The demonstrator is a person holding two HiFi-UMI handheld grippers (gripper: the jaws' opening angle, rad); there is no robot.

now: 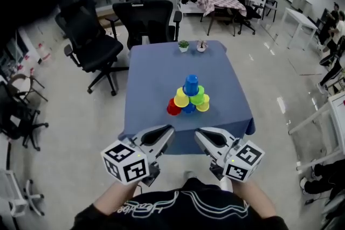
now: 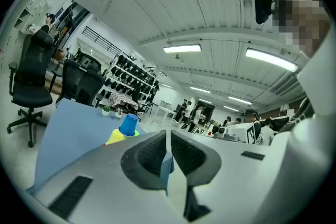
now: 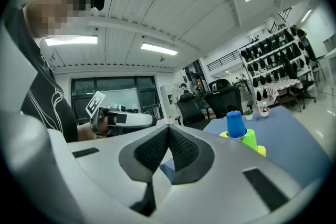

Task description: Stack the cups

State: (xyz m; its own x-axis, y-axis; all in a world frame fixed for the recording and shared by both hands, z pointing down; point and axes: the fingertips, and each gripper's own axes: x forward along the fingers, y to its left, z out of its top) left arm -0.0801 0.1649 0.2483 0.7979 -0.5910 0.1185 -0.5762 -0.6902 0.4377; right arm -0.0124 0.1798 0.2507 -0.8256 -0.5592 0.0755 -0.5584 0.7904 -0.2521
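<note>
On the blue table (image 1: 148, 89), cups form a pyramid: a red cup (image 1: 173, 108), a blue one and a yellow one (image 1: 204, 105) at the base, a yellow cup (image 1: 181, 98) and a green cup (image 1: 198, 96) above them, and a blue cup (image 1: 191, 85) on top. The left gripper view shows the top blue cup (image 2: 128, 125) off to the left; the right gripper view shows it (image 3: 235, 124) to the right. My left gripper (image 1: 170, 129) (image 2: 168, 134) and right gripper (image 1: 198, 132) (image 3: 169, 128) hover side by side before the table's near edge. Both are shut with nothing between their pads.
A small potted plant (image 1: 184, 46) and a little pot (image 1: 201, 46) stand at the table's far edge. Black office chairs (image 1: 91, 40) (image 1: 148, 16) stand beyond the far-left corner. Desks, racks and people fill the room around.
</note>
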